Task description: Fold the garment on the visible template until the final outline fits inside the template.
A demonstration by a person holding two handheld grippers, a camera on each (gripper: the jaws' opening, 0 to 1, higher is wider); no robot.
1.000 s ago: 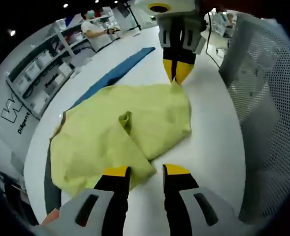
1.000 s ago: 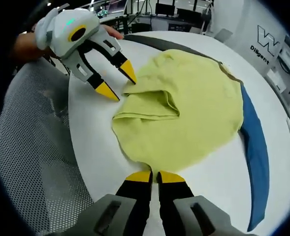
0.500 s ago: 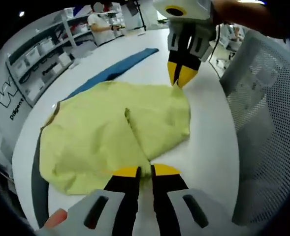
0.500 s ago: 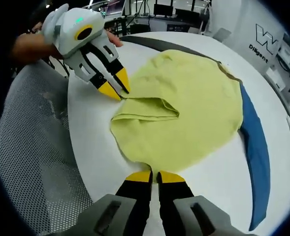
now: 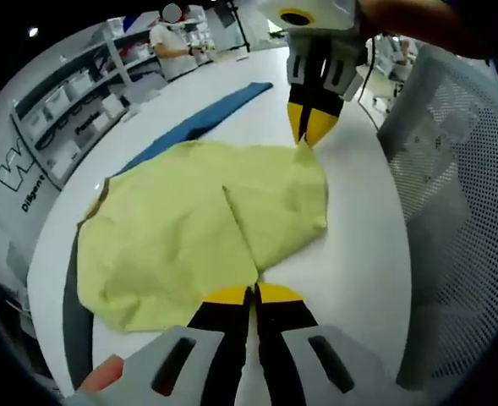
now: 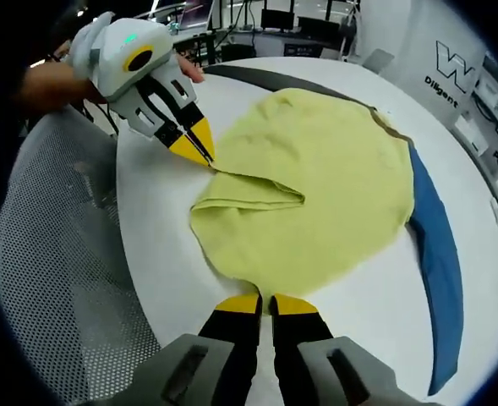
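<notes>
The left claw [image 5: 253,294] is pressed together on the near corner of a yellow-green garment [image 5: 189,228], pinching the tip of a folded flap whose crease runs straight ahead of its jaws. Beyond the flap, the garment spreads over a white desk [image 5: 363,254], with the blue template [image 5: 194,123] emerging from under its far-left edge. At the garment's far corner the right claw [image 5: 310,124] (yellow-tipped, a hand behind it) pinches the hem. In the right gripper view, that claw [image 6: 265,303] is closed on the near hem, the left claw [image 6: 199,145] gripping ahead to its left; the template [image 6: 439,271] curves along the right.
</notes>
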